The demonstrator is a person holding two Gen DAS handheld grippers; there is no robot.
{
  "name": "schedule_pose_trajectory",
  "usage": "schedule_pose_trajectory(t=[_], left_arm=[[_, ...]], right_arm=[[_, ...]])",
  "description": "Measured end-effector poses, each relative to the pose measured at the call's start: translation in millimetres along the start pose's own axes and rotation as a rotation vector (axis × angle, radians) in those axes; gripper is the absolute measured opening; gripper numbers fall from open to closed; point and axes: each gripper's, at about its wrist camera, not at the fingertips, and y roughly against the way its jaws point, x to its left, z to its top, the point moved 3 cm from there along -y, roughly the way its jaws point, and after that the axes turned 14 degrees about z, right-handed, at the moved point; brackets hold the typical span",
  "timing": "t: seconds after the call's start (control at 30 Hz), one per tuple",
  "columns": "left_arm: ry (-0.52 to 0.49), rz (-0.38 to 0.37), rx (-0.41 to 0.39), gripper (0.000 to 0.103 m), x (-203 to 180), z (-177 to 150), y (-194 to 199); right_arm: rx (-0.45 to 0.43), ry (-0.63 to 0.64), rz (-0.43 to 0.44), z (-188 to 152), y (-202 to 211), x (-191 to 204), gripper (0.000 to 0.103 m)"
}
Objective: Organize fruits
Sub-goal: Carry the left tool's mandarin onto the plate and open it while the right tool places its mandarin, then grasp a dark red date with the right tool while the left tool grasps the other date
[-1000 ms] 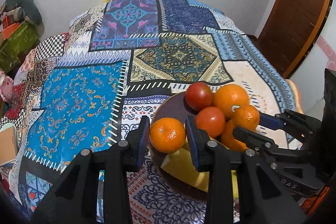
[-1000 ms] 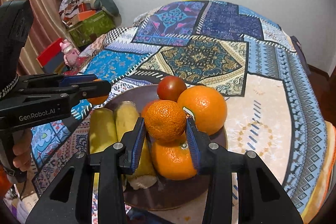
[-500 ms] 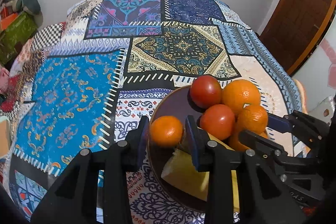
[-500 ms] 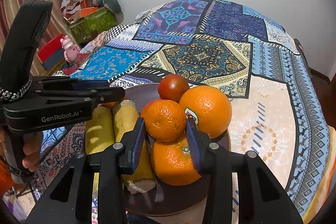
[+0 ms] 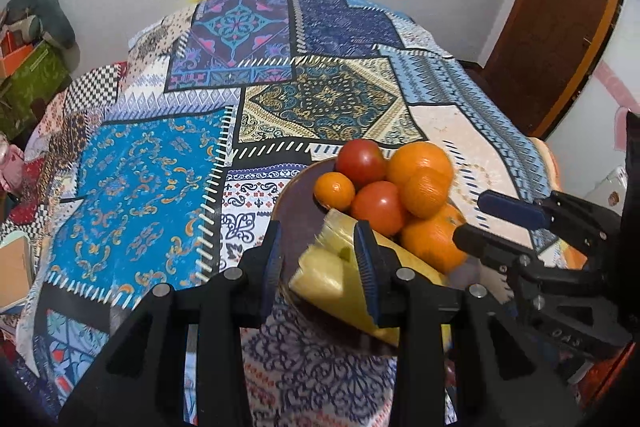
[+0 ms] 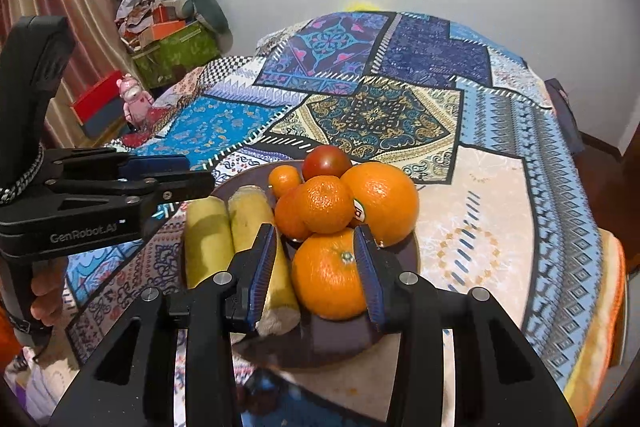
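Observation:
A dark brown plate [image 5: 296, 211] [image 6: 416, 255] holds the piled fruit. A small mandarin [image 5: 334, 191] [image 6: 284, 181] lies at its far left, beyond my left gripper [image 5: 320, 267] [image 6: 198, 174], which is open with nothing between its pads. A second mandarin [image 6: 326, 203] [image 5: 426, 191] rests on top of the pile, just past the tips of my right gripper [image 6: 316, 267] [image 5: 468, 221], also open. A large orange [image 6: 328, 275] lies low between the right fingers, ungripped. Two tomatoes [image 5: 360, 157] [image 5: 378, 207], another orange [image 6: 384, 203] and two bananas [image 6: 208, 243] fill the rest.
The plate sits near the front of a round table under a patchwork cloth [image 5: 140, 187] [image 6: 500, 227]. Boxes and clutter [image 6: 168, 47] stand by a curtain at the left. A wooden door [image 5: 560, 27] is at the right. A hand [image 6: 44, 291] holds the left gripper.
Both mandarins left the jaws and now rest on the plate's pile. Both grippers have drawn back and slightly up from the fruit, with their jaws equally wide.

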Motion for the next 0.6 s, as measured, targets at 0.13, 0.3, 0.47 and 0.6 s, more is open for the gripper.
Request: schedule_pose_trajectory(t=[0.13,0.3,0.47,0.6], left_arm=[[-0.005,-0.014,-0.030,0.037,-4,-8,29],[-0.013,-0.032,-0.047,0.040,-12,-19,54],[-0.031,-0.039,-0.052,0.042,-19,-34,72],[-0.040,-0.032,-0.051,0.046,-20,-47,80]], right_arm=[[-0.012,0.006,-0.006,-6,16,8,0.038],[-0.005,0.024,-0.014,-22,32,22,0.038],[0.002,-0.004,0.002,-44,41,28,0.040],[0.036,-0.032,0.005,-67,39,28,0.040]])
